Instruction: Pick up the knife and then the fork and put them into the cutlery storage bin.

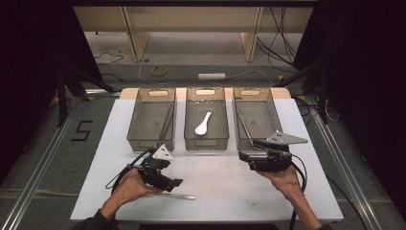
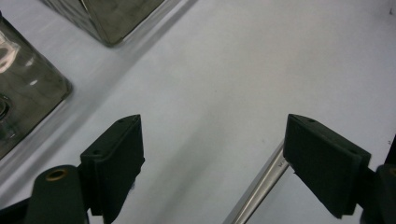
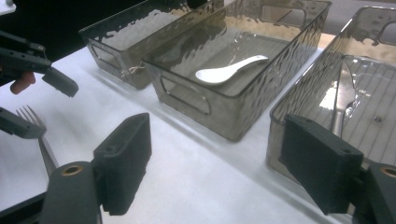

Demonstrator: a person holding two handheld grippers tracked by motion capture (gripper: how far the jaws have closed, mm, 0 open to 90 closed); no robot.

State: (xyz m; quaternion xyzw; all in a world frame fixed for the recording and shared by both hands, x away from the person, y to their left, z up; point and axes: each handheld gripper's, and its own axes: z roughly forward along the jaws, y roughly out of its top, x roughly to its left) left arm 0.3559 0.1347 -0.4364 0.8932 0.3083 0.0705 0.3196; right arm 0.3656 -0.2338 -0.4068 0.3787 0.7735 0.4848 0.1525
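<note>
On the white table three smoky clear bins stand in a row along the far edge. The left bin holds a thin dark utensil lying lengthwise, though I cannot tell what kind. The middle bin has a white ceramic spoon lying in it, bowl toward the near side. The right bin holds a metal knife, seen through its ribbed floor in the right gripper view. Near the front edge of the table, toward the left corner, a metal fork lies flat, its tines showing in the right gripper view. The left gripper sits low over that fork, held in the person's left hand; its jaws are spread wide, and in the left gripper view the fork's shiny handle runs beside the right-hand pad, without either pad pressing on it. The right gripper, in the person's right hand, hangs just in front of the right bin's near wall, pointing toward the middle of the table. Its jaws stand wide apart with only bare tabletop and the bins between them.
</note>
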